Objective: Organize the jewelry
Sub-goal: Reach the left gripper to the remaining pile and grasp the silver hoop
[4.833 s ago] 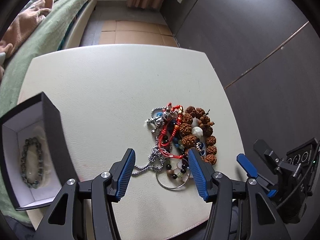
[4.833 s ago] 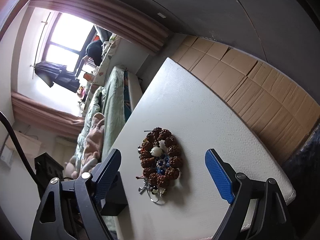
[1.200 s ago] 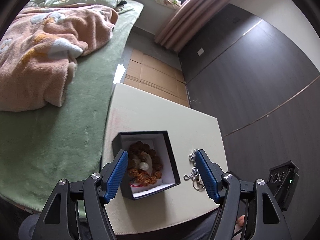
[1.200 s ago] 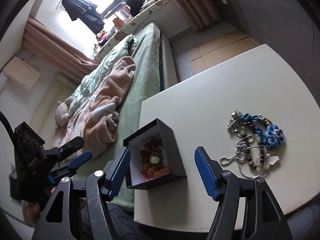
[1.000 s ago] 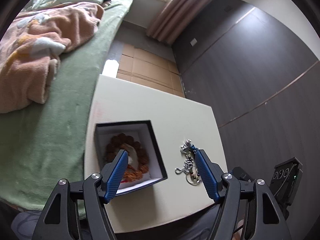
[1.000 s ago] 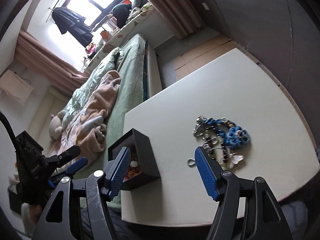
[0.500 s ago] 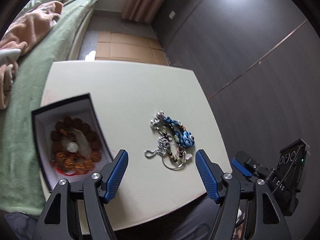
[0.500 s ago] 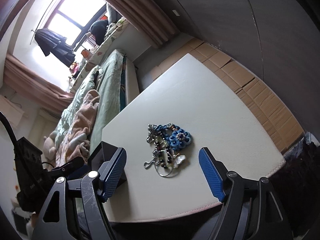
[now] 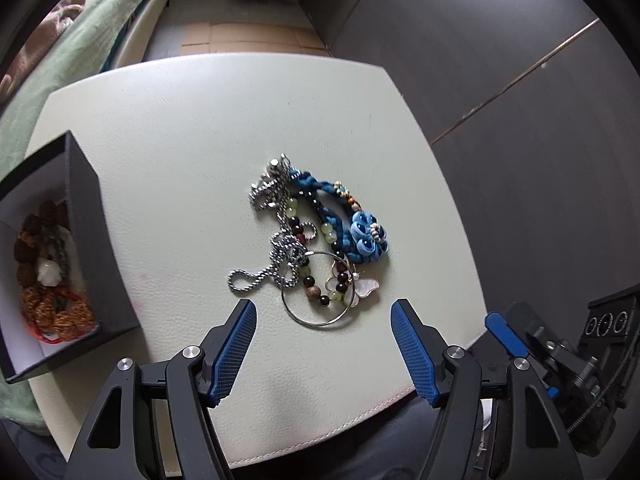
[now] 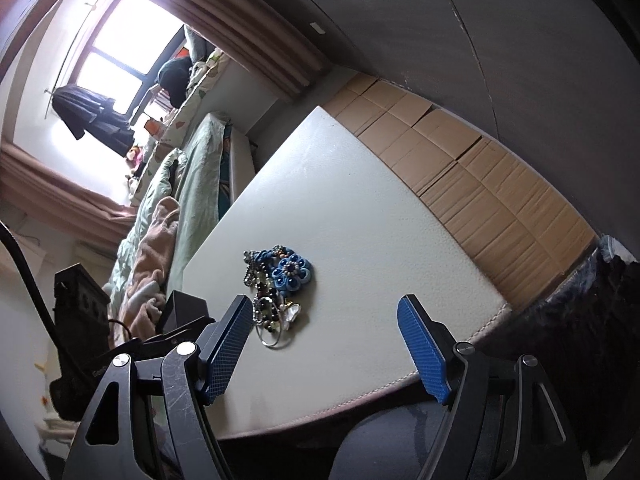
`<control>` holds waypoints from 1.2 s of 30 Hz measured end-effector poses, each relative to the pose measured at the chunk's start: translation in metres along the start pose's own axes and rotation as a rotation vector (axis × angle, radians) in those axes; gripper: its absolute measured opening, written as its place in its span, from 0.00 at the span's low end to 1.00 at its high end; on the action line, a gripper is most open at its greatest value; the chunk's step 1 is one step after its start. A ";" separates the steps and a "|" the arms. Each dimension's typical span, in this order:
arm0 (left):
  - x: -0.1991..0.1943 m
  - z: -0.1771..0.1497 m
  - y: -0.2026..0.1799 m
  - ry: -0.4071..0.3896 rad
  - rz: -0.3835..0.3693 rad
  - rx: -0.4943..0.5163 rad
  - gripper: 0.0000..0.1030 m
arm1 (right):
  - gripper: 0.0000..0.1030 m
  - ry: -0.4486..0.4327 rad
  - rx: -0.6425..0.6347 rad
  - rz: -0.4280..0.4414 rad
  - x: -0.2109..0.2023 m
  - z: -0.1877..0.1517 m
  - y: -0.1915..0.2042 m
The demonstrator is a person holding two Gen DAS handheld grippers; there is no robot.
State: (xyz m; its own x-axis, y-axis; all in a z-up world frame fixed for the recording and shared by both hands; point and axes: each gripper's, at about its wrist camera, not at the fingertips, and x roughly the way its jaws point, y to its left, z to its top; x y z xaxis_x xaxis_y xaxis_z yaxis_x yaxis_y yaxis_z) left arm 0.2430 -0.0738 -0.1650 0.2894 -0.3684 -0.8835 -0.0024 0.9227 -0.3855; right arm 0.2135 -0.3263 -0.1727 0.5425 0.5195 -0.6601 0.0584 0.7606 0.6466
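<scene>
A tangled pile of jewelry lies mid-table: a blue braided flower bracelet, a silver chain, a bead string on a wire ring and a white butterfly charm. The black box at the left edge holds brown seed-bead bracelets. My left gripper hangs open just above the near side of the pile, nothing between its fingers. My right gripper is open too, with the pile just beyond its left finger and the box behind that finger.
The cream padded table ends close in front of both grippers. A bed with a green cover and a pink blanket runs along its left. Dark wall panels stand on the right, and brown floor tiles beyond.
Both grippers have swung from the box over to the jewelry pile and come lower. The box has slid to the left edge of the left wrist view. The right jaws stand slightly wider.
</scene>
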 end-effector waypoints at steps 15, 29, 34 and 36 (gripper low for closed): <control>0.038 -0.002 -0.022 0.013 0.141 -0.012 0.69 | 0.93 0.020 0.048 0.055 0.017 -0.009 -0.021; 0.014 0.008 -0.004 -0.017 0.115 -0.072 0.50 | 0.93 0.035 0.051 0.058 0.020 -0.009 -0.019; -0.007 0.009 0.008 -0.046 0.087 -0.089 0.50 | 0.93 0.052 0.028 0.046 0.027 -0.009 -0.006; -0.016 0.010 0.015 -0.057 0.077 -0.100 0.50 | 0.93 0.057 0.009 0.036 0.030 -0.009 0.001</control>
State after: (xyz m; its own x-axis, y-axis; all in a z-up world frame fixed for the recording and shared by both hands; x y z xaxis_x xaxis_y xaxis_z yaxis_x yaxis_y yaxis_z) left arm 0.2481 -0.0533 -0.1540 0.3386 -0.2874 -0.8960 -0.1209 0.9310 -0.3443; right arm 0.2221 -0.3059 -0.1952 0.4959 0.5678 -0.6570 0.0473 0.7378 0.6733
